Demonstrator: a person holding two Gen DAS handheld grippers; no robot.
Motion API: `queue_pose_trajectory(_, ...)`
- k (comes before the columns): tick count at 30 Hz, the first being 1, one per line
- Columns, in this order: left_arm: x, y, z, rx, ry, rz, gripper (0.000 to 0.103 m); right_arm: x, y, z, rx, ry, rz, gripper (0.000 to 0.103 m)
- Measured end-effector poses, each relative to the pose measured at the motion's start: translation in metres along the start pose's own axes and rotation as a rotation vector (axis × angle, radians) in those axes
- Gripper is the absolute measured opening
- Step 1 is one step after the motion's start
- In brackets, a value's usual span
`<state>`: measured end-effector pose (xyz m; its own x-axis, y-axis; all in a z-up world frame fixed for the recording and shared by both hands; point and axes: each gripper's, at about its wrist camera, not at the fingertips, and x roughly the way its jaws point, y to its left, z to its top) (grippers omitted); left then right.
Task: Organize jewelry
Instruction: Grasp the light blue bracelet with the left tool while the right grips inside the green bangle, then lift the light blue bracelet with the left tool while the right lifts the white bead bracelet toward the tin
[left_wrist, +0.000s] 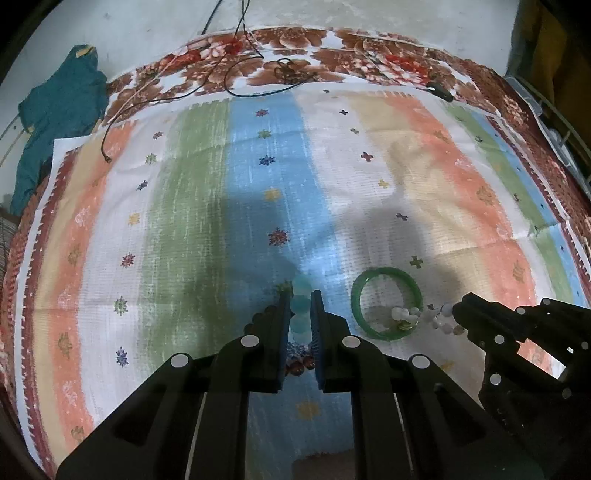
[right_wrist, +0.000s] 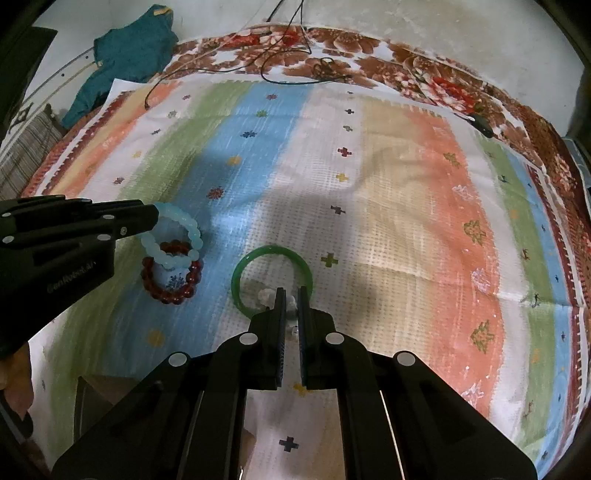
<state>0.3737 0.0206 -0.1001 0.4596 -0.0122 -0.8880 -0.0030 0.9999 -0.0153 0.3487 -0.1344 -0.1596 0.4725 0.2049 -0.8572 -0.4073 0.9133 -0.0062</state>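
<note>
the left claw (left_wrist: 300, 306) is clamped on a pale blue bead bracelet (right_wrist: 173, 236). in the right wrist view that bracelet hangs from the tip of the claw as a loop, and its low end sits over a dark red bead bracelet (right_wrist: 171, 282). the red one lies flat on the blue stripe of the striped cloth (right_wrist: 406, 221).

the right claw (right_wrist: 291, 306) is clamped on a white bead bracelet (left_wrist: 424, 317). in the left wrist view the white beads trail from the tip of the claw and some of them sit inside and over the rim of a green bangle (left_wrist: 386, 301). the bangle lies flat on the white stripe, just to the right of the two bead bracelets.

the striped cloth is spread on a bed with a brown flower sheet (left_wrist: 332, 59). thin black cords (left_wrist: 236, 74) lie at the far edge of the bed. a teal cloth (left_wrist: 55, 110) is bunched up at the far left corner.
</note>
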Motion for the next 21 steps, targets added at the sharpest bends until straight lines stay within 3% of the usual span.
queue_pose_trajectory(21,-0.045,-0.006,-0.015,0.006,-0.026,0.021,0.011,-0.043,0.002,-0.006,0.032,-0.072,0.035,0.007)
